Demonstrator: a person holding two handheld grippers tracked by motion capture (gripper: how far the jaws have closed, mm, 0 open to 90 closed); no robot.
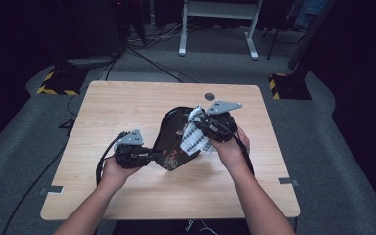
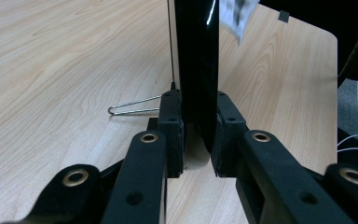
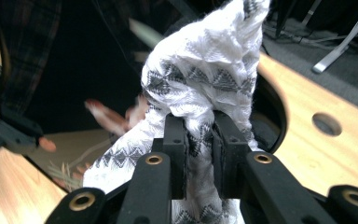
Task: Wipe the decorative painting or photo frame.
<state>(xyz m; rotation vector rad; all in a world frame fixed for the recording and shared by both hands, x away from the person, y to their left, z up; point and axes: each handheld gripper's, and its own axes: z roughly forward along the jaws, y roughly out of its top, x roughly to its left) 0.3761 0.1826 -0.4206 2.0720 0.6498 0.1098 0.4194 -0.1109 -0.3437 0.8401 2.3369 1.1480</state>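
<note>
A glossy black tray with a floral pattern stands tilted on edge over the middle of the table. My left gripper is shut on its lower rim; in the left gripper view the pads clamp the thin black tray edge. My right gripper is shut on a white cloth with a grey zigzag pattern and holds it against the tray's face. In the right gripper view the cloth bunches between the jaws of the right gripper, with the tray rim behind it.
The wooden table has a round cable hole near its far edge. A bent wire loop lies on the wood beside the tray. A white desk frame and floor cables lie beyond the table.
</note>
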